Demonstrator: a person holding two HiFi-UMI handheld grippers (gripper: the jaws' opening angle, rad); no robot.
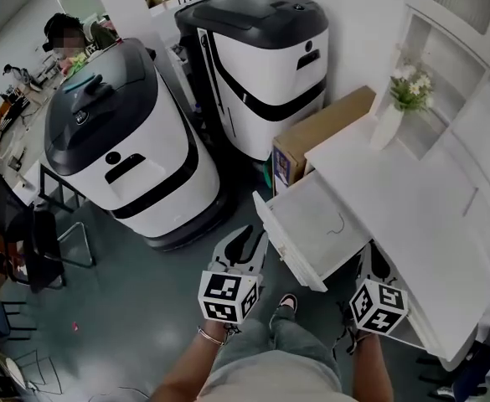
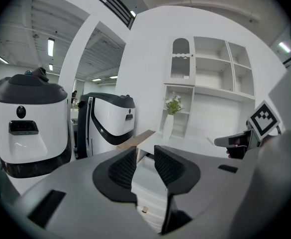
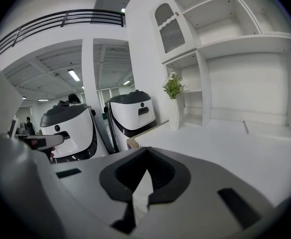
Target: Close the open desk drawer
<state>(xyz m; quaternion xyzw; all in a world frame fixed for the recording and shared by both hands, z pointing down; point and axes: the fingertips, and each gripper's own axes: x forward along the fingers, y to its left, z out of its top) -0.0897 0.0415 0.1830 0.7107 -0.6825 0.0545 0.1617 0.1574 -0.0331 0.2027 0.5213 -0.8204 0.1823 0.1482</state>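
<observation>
The white desk point(image 1: 412, 199) stands at the right, and its drawer point(image 1: 316, 224) is pulled out toward me, showing a nearly empty white inside. My left gripper point(image 1: 249, 241) hovers just left of the drawer's front panel point(image 1: 286, 249), jaws open and holding nothing. In the left gripper view, the drawer front point(image 2: 147, 193) shows through the gap between the left gripper point(image 2: 145, 161) jaws. My right gripper point(image 1: 377, 262) is by the drawer's right side, under the desk edge. In the right gripper view, the right gripper point(image 3: 147, 153) has its tips meeting, shut on nothing.
Two big white-and-black machines point(image 1: 119, 149) point(image 1: 261, 57) stand left of the desk. A cardboard box point(image 1: 312, 136) sits between them and the desk. A vase of flowers point(image 1: 399, 99) stands on the desk by white shelves point(image 1: 471, 74). A black chair point(image 1: 27, 233) is far left.
</observation>
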